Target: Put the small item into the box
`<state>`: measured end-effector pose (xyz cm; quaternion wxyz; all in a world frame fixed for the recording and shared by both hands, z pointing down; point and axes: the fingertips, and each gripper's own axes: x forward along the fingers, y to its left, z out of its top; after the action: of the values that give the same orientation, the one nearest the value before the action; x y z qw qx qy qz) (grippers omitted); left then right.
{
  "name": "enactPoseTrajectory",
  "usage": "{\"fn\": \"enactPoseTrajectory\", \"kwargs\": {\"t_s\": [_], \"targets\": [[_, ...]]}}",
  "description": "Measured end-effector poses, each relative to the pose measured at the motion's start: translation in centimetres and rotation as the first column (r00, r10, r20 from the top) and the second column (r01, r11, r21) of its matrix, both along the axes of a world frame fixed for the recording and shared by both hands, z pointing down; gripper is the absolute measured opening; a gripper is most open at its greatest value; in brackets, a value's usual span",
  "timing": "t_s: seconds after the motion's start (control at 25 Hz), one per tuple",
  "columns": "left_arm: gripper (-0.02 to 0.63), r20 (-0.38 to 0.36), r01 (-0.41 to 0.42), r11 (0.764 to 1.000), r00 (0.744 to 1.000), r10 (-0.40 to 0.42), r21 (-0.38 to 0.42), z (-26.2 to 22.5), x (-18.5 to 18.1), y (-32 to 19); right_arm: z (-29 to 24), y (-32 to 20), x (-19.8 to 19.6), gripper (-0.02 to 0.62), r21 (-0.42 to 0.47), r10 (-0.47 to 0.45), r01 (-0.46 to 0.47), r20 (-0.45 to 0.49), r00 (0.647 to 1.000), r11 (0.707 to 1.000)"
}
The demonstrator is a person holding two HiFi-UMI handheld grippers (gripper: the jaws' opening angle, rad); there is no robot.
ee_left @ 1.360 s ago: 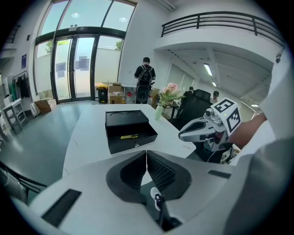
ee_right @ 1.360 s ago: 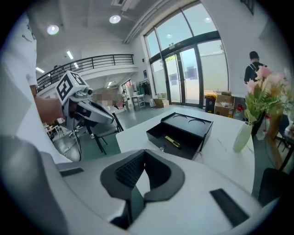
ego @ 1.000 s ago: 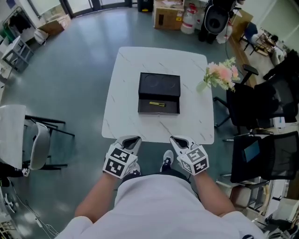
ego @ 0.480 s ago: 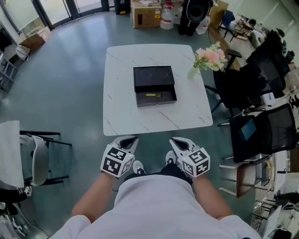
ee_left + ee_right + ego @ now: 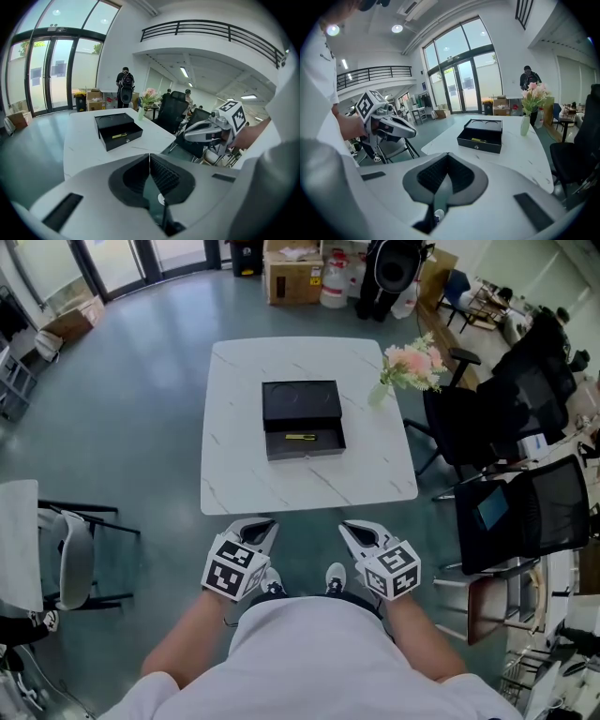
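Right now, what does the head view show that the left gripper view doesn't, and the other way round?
Only the head view: the left gripper seen from above, the operator's shoes, and the chair left of the table.

Only the left gripper view: its own jaws close up, shut with nothing between them, a person standing by the glass doors, and the balcony railing.

Both: the table, the open box with the yellow item lying in it, the flowers, and the right gripper.
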<state>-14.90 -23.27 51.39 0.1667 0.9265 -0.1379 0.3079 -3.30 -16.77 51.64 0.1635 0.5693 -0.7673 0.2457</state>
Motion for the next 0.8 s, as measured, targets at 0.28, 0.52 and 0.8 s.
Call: {"fn": "enactPoseTrajectory", "kwargs": {"t_s": [0.28, 0.52, 0.8], "targets": [[0.017, -0.007, 0.027, 0.999, 1.000, -0.027, 0.018, -0.5, 1.1, 0.6, -0.4, -0.1, 1.4, 0.015, 0.016, -0.042, 0.042, -0.009, 0.999, 0.999], [0.017, 0.003, 0.038, 0.999, 0.999, -0.038, 0.017, -0.4, 1.7, 1.2, -0.5, -0.1, 2.0, 0.015, 0.028, -0.053, 0.053, -0.012, 0.999, 0.998], [0.017, 0.009, 0.037, 0.999, 0.999, -0.037, 0.022, -0.5, 1.9, 1.5, -0.3, 0.1, 1.9, 0.015, 0.029, -0.059, 0.059, 0.003, 0.998, 0.998]]}}
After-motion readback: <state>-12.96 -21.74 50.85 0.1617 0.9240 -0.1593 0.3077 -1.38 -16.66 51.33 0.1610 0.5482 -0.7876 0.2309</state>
